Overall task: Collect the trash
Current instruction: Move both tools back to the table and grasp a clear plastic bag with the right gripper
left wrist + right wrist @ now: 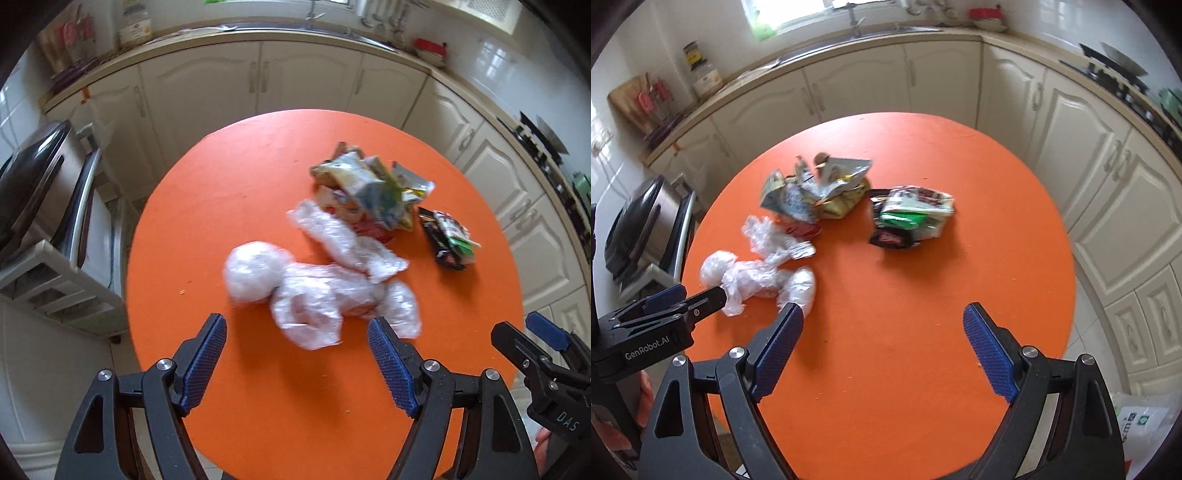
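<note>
The crumpled clear plastic wrap (317,288) lies on the round orange surface (229,206), toward its near left part, as a lumpy string of bunched film with a ball-like wad at its left end. Just beyond its far end sits a heap of snack wrappers (369,188), light-coloured and yellow-green, touching the film. To the right of that heap, a little apart from it, lies a dark wrapper bundle (452,240) with green and white showing.

The left tongs (297,350) are released, their blue pads spread wide, hanging just above the near end of the plastic wrap; the right pad sits close beside the film, though whether it touches cannot be told. The right tongs (882,339) are likewise released and spread wide over bare orange surface, near and to the right of the plastic wrap, with the dark bundle farther off beyond them.

Cream kitchen cabinets (945,81) curve around the far side.
</note>
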{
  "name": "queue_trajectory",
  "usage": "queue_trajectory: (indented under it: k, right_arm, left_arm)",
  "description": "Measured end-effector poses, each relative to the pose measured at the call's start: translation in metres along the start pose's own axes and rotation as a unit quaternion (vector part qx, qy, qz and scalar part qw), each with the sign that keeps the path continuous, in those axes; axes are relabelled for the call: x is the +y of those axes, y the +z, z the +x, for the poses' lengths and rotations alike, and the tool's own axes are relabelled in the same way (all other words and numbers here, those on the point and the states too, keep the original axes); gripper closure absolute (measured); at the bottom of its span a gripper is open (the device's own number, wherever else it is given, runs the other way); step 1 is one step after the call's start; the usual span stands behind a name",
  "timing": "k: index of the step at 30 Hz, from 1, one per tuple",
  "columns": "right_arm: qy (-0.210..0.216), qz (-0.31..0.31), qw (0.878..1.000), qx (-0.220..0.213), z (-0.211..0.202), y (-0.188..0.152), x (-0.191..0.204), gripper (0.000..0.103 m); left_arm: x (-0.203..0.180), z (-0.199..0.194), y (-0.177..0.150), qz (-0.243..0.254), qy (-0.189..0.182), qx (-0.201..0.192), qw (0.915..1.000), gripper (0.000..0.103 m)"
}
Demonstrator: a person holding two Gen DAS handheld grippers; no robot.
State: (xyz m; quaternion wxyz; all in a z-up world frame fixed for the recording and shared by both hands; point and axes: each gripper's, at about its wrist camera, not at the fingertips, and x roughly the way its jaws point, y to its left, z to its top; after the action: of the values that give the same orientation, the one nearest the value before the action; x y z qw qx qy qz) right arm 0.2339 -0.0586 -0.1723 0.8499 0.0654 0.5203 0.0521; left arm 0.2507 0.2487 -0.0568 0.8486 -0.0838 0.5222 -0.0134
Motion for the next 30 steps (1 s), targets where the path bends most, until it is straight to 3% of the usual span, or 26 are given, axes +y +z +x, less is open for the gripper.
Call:
queue_trajectory:
  k: [6,14,17,19,21,22,25,30]
  right_arm:
    - [0.021,-0.120,0.992,0.045,0.042,0.008,0.072,0.013]
    - [-0.003,-0.255,0.964,0.074,0.089,0.007,0.142,0.017]
    - [-0.017,-0.289,0.953,0.086,0.105,0.007,0.157,0.021]
    - [-0.022,-0.308,0.947,0.088,0.113,0.004,0.164,0.037]
    - [-0.022,-0.315,0.945,0.088,0.117,0.002,0.168,0.042]
    - [-0.021,-0.318,0.944,0.083,0.115,0.000,0.168,0.053]
    - [-0.010,-0.291,0.953,0.087,0.110,0.002,0.159,0.063]
    - [0.048,-0.202,0.971,0.119,0.095,0.002,0.130,0.068]
  left_arm:
    - [0.069,-0.013,-0.011,-0.079,0.018,0.007,0.9967,0.028]
    - [0.116,-0.017,-0.033,-0.144,0.030,0.017,0.9889,0.028]
    - [0.123,-0.012,-0.038,-0.157,0.028,0.025,0.9868,0.028]
    - [0.123,-0.006,-0.040,-0.163,0.026,0.033,0.9858,0.028]
    - [0.124,-0.002,-0.042,-0.168,0.026,0.040,0.9847,0.028]
    - [0.123,0.000,-0.042,-0.169,0.026,0.042,0.9843,0.028]
    - [0.119,0.008,-0.039,-0.170,0.026,0.048,0.9840,0.028]
    - [0.103,0.011,-0.033,-0.147,0.018,0.043,0.9880,0.028]
